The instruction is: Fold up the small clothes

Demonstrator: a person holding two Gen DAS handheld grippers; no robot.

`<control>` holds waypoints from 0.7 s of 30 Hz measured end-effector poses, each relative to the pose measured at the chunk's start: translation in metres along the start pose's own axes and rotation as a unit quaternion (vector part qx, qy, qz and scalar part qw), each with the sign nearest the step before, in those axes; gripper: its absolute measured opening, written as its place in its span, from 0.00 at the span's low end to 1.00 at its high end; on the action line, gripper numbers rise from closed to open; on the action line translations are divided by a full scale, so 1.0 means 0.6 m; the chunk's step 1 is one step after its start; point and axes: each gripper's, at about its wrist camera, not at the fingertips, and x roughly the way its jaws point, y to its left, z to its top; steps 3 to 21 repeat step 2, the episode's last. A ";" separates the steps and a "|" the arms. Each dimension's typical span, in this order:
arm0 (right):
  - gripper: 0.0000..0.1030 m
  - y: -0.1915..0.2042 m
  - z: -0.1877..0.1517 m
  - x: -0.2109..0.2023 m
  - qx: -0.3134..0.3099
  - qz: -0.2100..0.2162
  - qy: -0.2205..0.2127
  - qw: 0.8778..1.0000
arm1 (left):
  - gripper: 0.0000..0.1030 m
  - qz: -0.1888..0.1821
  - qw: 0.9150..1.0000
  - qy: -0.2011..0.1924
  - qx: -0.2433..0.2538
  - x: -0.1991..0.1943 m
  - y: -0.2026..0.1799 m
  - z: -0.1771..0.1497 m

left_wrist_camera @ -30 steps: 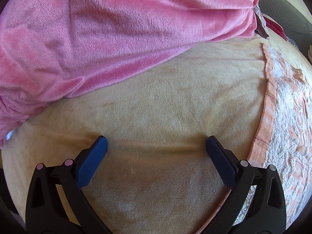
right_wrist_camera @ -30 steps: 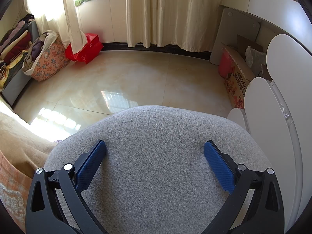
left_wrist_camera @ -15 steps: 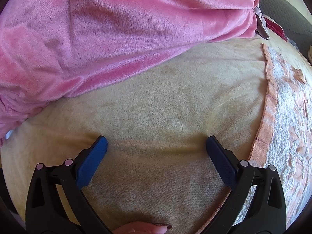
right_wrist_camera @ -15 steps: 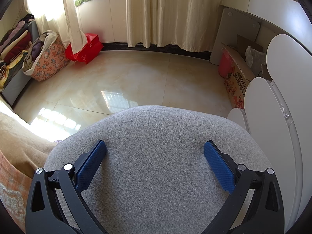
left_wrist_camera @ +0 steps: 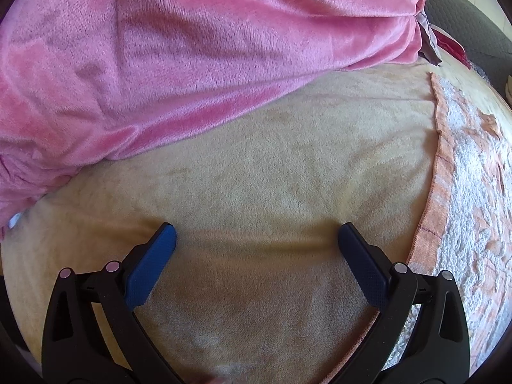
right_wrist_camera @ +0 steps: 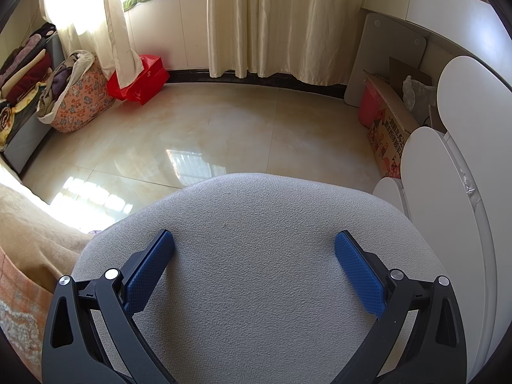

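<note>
Nothing is being folded yet; this looks like the start, before any pick-up. The left gripper hovers over a tan blanket, fingers wide apart and empty. The pink fleece garment lies heaped at its twelve o'clock, a patterned towel at three. The right gripper, fingers also apart and empty, sits over a grey cushion, facing away toward the floor. I'd guess the next move is reaching forward for the garment's edge.

beige blanket | on it: pink fleece, orange-patterned towel
</note>
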 end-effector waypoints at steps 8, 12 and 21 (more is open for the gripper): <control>0.96 0.000 0.000 0.001 0.000 0.000 0.000 1.000 | 0.92 0.000 1.000 0.001 0.000 0.000 0.001 0.001; 0.96 0.000 0.000 0.001 0.000 0.000 0.000 1.000 | 0.92 0.000 1.000 0.001 0.000 0.000 0.001 0.001; 0.96 0.000 0.000 0.001 0.000 0.000 0.000 1.000 | 0.92 0.000 1.000 0.001 0.000 0.000 0.001 0.001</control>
